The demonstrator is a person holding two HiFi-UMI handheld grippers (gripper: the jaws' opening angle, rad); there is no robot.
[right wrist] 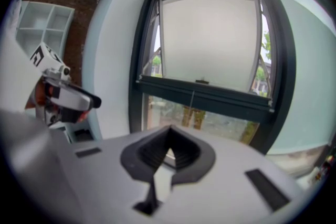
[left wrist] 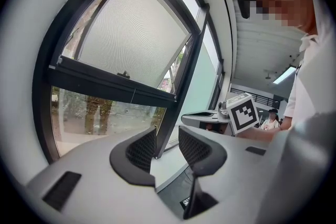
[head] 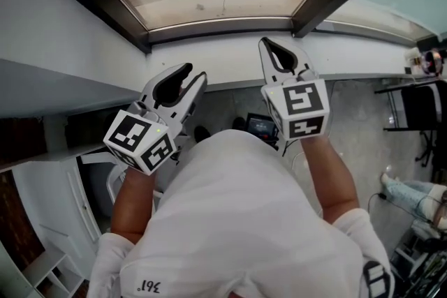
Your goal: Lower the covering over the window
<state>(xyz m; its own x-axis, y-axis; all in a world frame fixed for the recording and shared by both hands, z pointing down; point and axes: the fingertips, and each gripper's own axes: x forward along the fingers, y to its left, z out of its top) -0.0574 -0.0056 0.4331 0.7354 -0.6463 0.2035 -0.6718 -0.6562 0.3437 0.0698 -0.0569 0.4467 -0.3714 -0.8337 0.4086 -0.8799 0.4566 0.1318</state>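
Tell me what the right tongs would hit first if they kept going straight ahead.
Probably the blind's dark bottom bar, or the glass just below it; depth is hard to judge.

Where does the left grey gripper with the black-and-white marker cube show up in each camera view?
Head view: left grey gripper is centre-left, above the white-sleeved arm.
Left gripper view: left grey gripper fills the bottom centre, jaws apart, nothing between them.
Right gripper view: left grey gripper sits at the left edge.
Shared landmark: the dark window frame.
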